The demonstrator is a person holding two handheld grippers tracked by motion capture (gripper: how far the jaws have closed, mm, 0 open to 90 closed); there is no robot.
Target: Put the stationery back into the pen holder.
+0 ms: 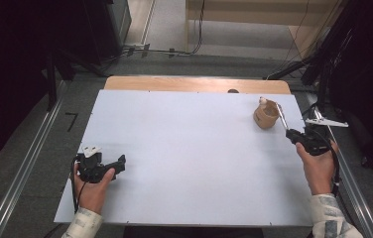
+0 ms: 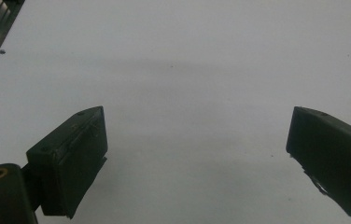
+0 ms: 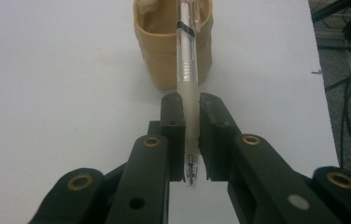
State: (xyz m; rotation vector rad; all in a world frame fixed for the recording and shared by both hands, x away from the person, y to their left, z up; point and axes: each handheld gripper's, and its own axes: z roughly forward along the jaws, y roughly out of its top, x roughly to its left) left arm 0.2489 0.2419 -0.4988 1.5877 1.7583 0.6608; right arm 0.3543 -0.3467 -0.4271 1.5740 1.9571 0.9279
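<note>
A tan cup [image 1: 266,116] [image 3: 171,44] stands at the far right of the white table [image 1: 184,148]. My right gripper [image 1: 291,134] [image 3: 191,112] is shut on a clear pen [image 1: 281,118] [image 3: 186,60], whose far end reaches over the cup's rim. A pale object [image 1: 262,101] sits at the cup's far edge. My left gripper [image 1: 120,162] [image 2: 197,140] rests near the table's front left, open, with bare table between its jaws.
A wooden strip [image 1: 197,84] borders the table's far edge. Metal rails [image 1: 31,158] run along the floor on the left. Dark stands and cables [image 1: 323,64] crowd the right side beyond the table.
</note>
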